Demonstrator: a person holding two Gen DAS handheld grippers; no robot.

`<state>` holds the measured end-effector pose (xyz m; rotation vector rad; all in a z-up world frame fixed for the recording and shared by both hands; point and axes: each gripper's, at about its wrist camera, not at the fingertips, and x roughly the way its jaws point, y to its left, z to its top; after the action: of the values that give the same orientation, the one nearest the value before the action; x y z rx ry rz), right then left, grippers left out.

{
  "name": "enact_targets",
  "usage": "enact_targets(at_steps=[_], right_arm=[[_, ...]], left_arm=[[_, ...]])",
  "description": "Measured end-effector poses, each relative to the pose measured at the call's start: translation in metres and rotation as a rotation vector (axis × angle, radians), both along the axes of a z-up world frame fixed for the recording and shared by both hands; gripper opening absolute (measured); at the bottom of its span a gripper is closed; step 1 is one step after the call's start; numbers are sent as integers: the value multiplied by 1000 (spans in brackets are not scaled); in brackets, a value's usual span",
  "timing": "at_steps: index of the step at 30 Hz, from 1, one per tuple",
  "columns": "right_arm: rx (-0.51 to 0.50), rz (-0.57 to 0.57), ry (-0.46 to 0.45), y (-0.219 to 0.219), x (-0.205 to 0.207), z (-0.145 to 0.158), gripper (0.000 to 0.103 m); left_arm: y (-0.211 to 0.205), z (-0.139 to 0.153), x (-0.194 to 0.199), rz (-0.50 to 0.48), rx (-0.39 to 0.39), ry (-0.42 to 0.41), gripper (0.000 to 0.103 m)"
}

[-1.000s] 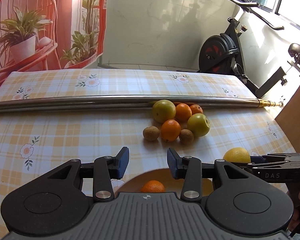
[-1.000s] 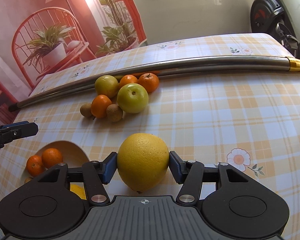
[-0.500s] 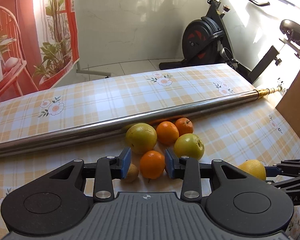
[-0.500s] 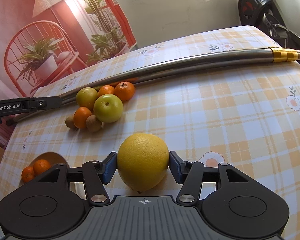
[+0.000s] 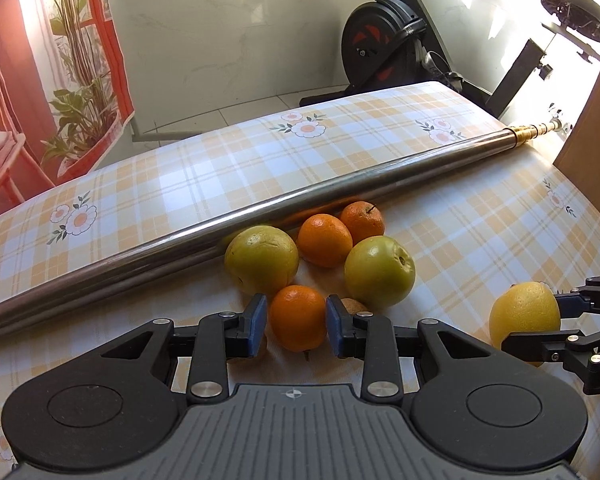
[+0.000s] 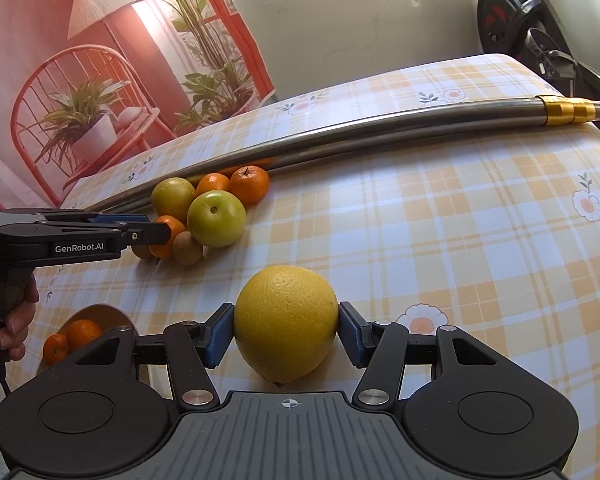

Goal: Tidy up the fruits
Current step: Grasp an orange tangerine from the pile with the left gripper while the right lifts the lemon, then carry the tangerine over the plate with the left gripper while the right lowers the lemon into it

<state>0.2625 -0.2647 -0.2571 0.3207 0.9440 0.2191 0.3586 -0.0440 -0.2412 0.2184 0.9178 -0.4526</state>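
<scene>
A heap of fruit lies against a metal pole [image 5: 260,208]: two green apples [image 5: 379,271] [image 5: 261,259], two mandarins [image 5: 325,234] [image 5: 362,218] and small brown kiwis [image 6: 187,248]. My left gripper [image 5: 296,322] is open, its pads on either side of a front mandarin [image 5: 298,317], close to it but with small gaps. My right gripper [image 6: 286,330] is shut on a large yellow lemon [image 6: 286,320], held above the table; it also shows in the left wrist view [image 5: 525,314]. A bowl [image 6: 104,314] with two mandarins [image 6: 70,338] sits at the lower left of the right wrist view.
The table has a yellow checked cloth with flowers [image 6: 440,240]. The long metal pole with a gold tip [image 6: 572,110] crosses the table behind the fruit. An exercise bike [image 5: 400,40] stands beyond the far edge. A brown board [image 5: 596,120] rises at the right.
My left gripper has moved forward from over the bowl to the fruit heap and now straddles the front mandarin. My right gripper still holds the lemon, shifted slightly.
</scene>
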Motion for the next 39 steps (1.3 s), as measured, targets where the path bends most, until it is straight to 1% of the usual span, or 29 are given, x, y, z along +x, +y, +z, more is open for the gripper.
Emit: enact_targets(at_steps=[6, 13, 17, 20, 22, 25, 30, 35, 37, 39], right_arm=[[10, -6, -4, -1, 0, -1, 52], [16, -10, -6, -1, -1, -2, 52], [17, -11, -6, -2, -1, -2, 52], [19, -12, -11, -3, -2, -3, 52], [24, -16, -11, -3, -2, -3, 52], [26, -18, -11, -4, -2, -3, 52], [59, -39, -1, -6, -4, -4, 52], [81, -34, 6, -2, -8, -3, 51], [84, -31, 0, 0, -10, 0, 51], [84, -24, -10, 3, -13, 4, 51]], left_arm=[[-1, -2, 5, 5, -12, 13, 34], [-1, -4, 2, 2, -16, 1, 35], [-4, -2, -2, -34, 20, -4, 34], [-4, 0, -8, -38, 31, -16, 34], [-1, 3, -11, -23, 12, -20, 34], [4, 13, -19, -12, -37, -29, 34], [15, 33, -47, 12, -110, -58, 34], [36, 46, -81, 84, -176, -65, 34], [47, 46, -97, 124, -209, -57, 34], [57, 44, -116, 152, -221, -53, 34]])
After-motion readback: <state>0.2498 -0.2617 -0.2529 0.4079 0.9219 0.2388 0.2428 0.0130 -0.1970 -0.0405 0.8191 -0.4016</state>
